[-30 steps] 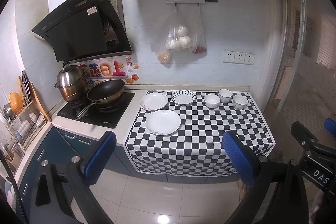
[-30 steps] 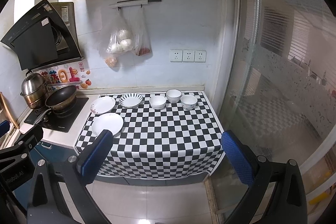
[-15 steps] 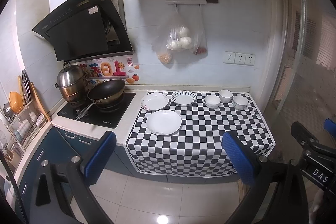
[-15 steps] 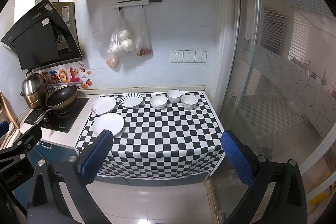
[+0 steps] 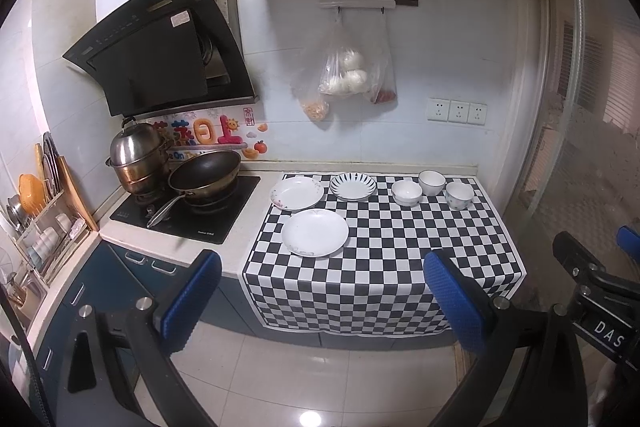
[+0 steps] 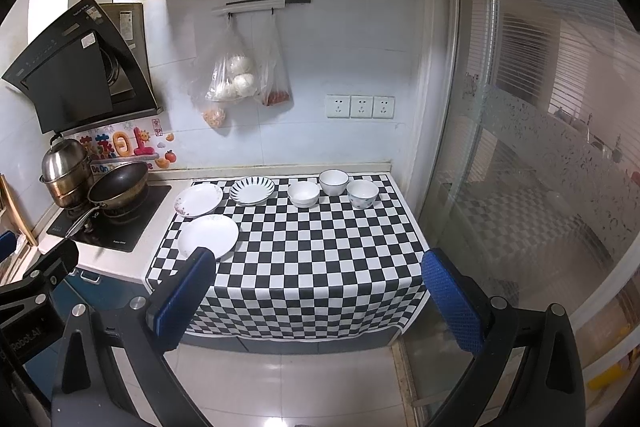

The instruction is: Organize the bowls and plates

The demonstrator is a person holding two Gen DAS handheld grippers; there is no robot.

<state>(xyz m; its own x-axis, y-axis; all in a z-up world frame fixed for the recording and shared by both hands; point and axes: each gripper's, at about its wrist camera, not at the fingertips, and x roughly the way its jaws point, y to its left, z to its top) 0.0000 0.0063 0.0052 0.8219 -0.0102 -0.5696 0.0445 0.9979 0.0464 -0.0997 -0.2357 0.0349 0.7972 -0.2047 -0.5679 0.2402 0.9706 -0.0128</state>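
- Your left gripper [image 5: 322, 301] and right gripper [image 6: 314, 297]: jaws wide, holding nothing, off the tabletop [image 5: 400, 251].
- Three round white ceramic plates [image 5: 315, 232] lie left on the black-and-white checkered cloth; three small white bowls [image 5: 406, 192] sit back right.

Three plates [image 5: 315, 233], three bowls [image 5: 407, 193], unstacked

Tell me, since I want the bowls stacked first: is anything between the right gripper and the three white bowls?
Nothing visible. The right gripper hangs open in front of the counter, and only bare black-and-white checkered cloth lies before the three white bowls at the back. The plates sit off to the left.
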